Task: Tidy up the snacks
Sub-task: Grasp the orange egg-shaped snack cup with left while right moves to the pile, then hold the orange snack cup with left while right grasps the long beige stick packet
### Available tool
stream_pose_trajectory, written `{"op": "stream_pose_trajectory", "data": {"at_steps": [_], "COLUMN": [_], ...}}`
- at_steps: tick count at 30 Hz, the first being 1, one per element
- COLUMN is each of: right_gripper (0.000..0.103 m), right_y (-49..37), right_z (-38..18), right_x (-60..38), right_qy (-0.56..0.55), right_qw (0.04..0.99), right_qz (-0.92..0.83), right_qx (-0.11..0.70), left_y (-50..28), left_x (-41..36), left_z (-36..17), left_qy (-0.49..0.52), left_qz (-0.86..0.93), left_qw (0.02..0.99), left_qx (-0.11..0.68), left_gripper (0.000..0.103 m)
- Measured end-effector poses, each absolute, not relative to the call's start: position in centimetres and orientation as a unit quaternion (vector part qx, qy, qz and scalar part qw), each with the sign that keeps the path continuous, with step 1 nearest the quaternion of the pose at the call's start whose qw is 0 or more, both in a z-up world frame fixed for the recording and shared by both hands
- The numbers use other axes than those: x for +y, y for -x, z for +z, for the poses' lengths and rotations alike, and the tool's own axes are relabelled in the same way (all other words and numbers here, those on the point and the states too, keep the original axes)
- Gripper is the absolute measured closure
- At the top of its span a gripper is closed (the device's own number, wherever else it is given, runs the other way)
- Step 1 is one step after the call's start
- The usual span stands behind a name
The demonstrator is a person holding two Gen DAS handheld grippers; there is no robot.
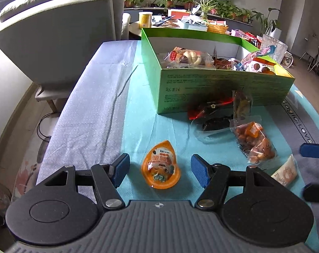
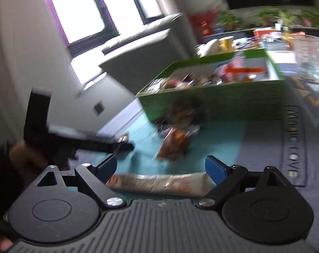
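Orange foil marks the teardrop snack pouch (image 1: pixel 161 167) lying flat on the teal cloth (image 1: pixel 159 130) that covers the surface, and our left hand-held gripper (image 1: pixel 159 166) has its blue pads spread either side of it, one at nine o'clock and one at three o'clock, neither touching. We judge that we hold it this way so the pads can straddle the pouch before closing.

At twelve o'clock from the pouch stands the green box (image 1: pixel 212 88), open at the top and already holding several wrapped snacks, which is presumably where loose packets belong. Between box and pouch, toward one and two o'clock, lie a red-and-black packet (image 1: pixel 210 107) leaning against the box wall and a clear bag of brown pieces (image 1: pixel 254 143).

Our right hand-held gripper (image 2: pixel 160 169) also stands spread, and a long pale sachet (image 2: pixel 159 182) lies crosswise between its pads, near their roots. The view is blurred, so we cannot tell whether the pads touch its ends. In the left wrist view that sachet shows at four o'clock from the pouch.

Both snacks are still on the cloth, outside the box.
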State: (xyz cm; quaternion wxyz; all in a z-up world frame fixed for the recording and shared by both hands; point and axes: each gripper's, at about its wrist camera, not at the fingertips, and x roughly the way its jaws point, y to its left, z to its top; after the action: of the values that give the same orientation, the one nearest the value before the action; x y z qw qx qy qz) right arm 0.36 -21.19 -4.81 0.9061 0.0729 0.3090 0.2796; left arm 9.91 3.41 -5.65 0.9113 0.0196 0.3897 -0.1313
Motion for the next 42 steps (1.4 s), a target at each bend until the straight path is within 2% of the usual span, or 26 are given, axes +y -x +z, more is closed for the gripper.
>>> {"op": "stream_pose_trajectory", "data": {"at_steps": [4,9,15,20,22,23,24,26,29,34,35,36,37,42], "right_gripper": [0.059,0.059,0.059,0.060,0.065,0.070,0.082,0.089,0.090,0.080,0.066,0.044,0.040,0.040], "right_y": [-1.8,-2.0,0.8,1.3,1.6,1.7,1.9,2.0,2.5,2.6,2.6,2.5,2.6,1.3], "right_z": [-5.6,-7.2,-7.5,-7.0,-7.0,-7.0,-6.8,-6.2,-5.8,-5.9,-5.9,-5.9,-5.8,-5.8], "right_x": [-19.6,-19.6,-19.7,-21.2,-21.8,-22.0,-22.3,-22.9,-23.2,-22.9,-22.7,-22.5,-22.2,-20.6], "right_qy": [-0.026,0.009,0.068,0.034,0.013,0.002,-0.008,-0.035,-0.038,-0.009,0.002,0.015,0.023,0.057], "right_qw": [0.897,0.889,0.903,0.907,0.905,0.904,0.904,0.902,0.898,0.902,0.904,0.907,0.912,0.901], "right_qz": [0.297,0.290,0.261,0.249,0.257,0.259,0.259,0.267,0.277,0.273,0.272,0.268,0.265,0.303], "right_qx": [0.326,0.353,0.335,0.338,0.339,0.340,0.339,0.337,0.340,0.336,0.331,0.324,0.311,0.304], "left_y": [-10.2,-10.3,-10.0,-9.7,-9.5,-9.4,-9.4,-9.3,-9.3,-9.2,-9.2,-9.1,-9.1,-9.1], "left_x": [3.4,2.9,2.7,2.6,2.5,2.5,2.5,2.5,2.5,2.6,2.6,2.7,2.7,2.7], "left_z": [-5.7,-5.8,-5.6,-4.7,-4.1,-3.9,-3.6,-3.2,-2.7,-2.3,-2.3,-2.2,-2.1,-1.9], "left_qy": [-0.022,-0.049,-0.056,-0.049,-0.048,-0.047,-0.047,-0.046,-0.044,-0.044,-0.043,-0.042,-0.041,-0.038], "left_qz": [-0.136,-0.136,-0.137,-0.139,-0.139,-0.139,-0.139,-0.139,-0.137,-0.128,-0.127,-0.126,-0.126,-0.127], "left_qw": [0.912,0.914,0.915,0.921,0.924,0.926,0.926,0.928,0.930,0.933,0.933,0.933,0.934,0.935], "left_qx": [0.387,0.378,0.375,0.360,0.352,0.349,0.346,0.342,0.337,0.333,0.333,0.333,0.333,0.329], "left_gripper": [0.045,0.069,0.070,0.070,0.070,0.070,0.070,0.070,0.070,0.070,0.070,0.070,0.070,0.070]}}
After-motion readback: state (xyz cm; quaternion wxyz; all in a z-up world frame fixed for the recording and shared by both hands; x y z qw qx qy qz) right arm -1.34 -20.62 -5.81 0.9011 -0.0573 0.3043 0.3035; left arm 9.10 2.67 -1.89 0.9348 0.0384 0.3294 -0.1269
